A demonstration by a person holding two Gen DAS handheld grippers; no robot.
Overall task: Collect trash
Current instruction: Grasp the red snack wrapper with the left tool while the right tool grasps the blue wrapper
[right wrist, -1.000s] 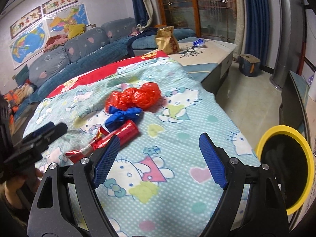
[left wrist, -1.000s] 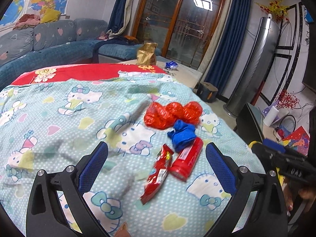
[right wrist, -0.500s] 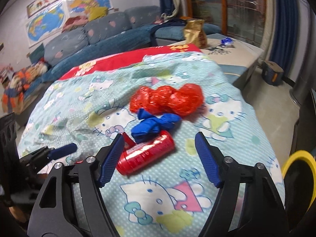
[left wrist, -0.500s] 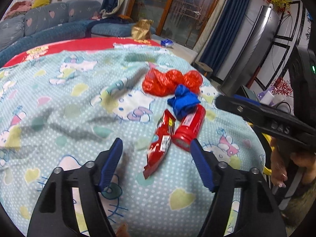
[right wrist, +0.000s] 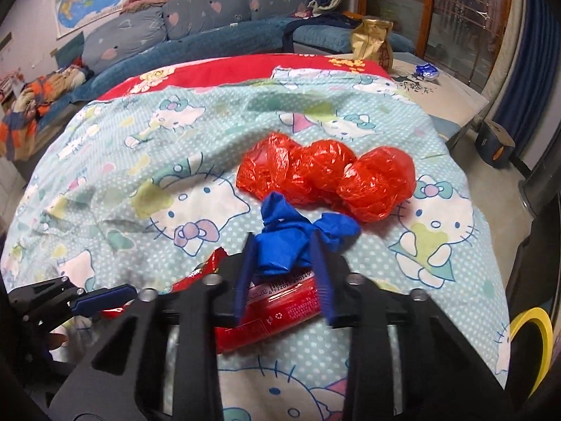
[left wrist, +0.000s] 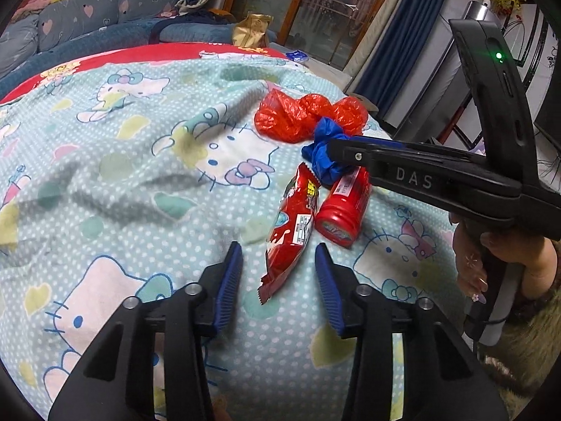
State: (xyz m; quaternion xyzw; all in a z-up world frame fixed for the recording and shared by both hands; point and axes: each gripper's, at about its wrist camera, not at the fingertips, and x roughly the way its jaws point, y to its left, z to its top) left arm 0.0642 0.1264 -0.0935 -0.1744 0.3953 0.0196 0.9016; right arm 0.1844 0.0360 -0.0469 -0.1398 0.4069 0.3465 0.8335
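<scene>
The right gripper (right wrist: 282,263), closing, pinches the light, soft blue plastic bag (right wrist: 298,242) at mid-bunch, while the left gripper (left wrist: 278,280), closing, brackets the thin, slippery red snack wrapper (left wrist: 292,226).

Four pieces of trash lie on one cartoon-cat bedspread (left wrist: 147,161): one crumpled red plastic bag (right wrist: 326,179), one wadded blue plastic bag (right wrist: 294,238), one red snack wrapper (left wrist: 291,231) and one red cylindrical container (left wrist: 342,210). Two handheld grippers reach in, the left gripper (left wrist: 278,280) and the right gripper (right wrist: 284,270). One yellow-rimmed bin (right wrist: 529,336) and one gold paper bag (right wrist: 373,40) complete the count.
</scene>
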